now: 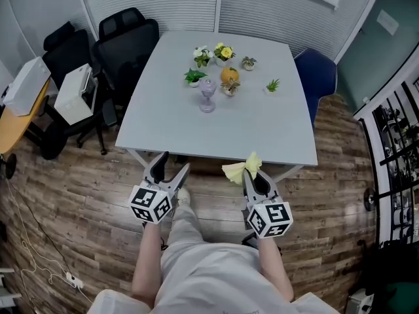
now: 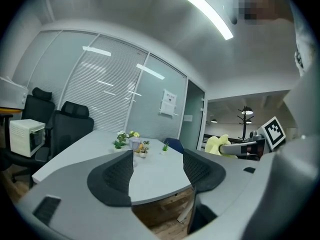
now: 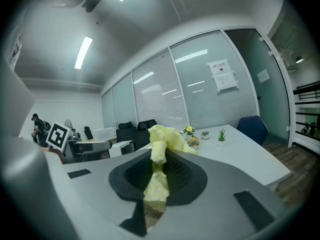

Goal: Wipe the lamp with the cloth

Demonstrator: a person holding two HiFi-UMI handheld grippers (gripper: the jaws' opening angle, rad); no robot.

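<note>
Head view looks down on the lamp, a small pale lilac piece with a rounded top, a slim stem and a round foot. It stands upright near the middle of the grey table. From the left gripper view it shows as a pale shape among the little pots, too small to make out further.

The cloth is soft yellow and crumpled. It lies at about 5 o'clock from the lamp, over the table's near edge and well apart from the lamp. The right gripper is clamped on it: in the right gripper view the cloth runs as a twisted strip between the closed jaws of that gripper and bunches out past the tips.

The left gripper hangs at about 7 o'clock from the lamp, just off the table's edge. Its jaws stand wide apart with nothing between them, only the tabletop showing through the gap.

Around the lamp sit a leafy green plant at 10 o'clock, an orange ornament at 1 o'clock and a spiky green plant near 3 o'clock. Black chairs stand at the table's 10 o'clock, and a blue chair at its 2 o'clock.
</note>
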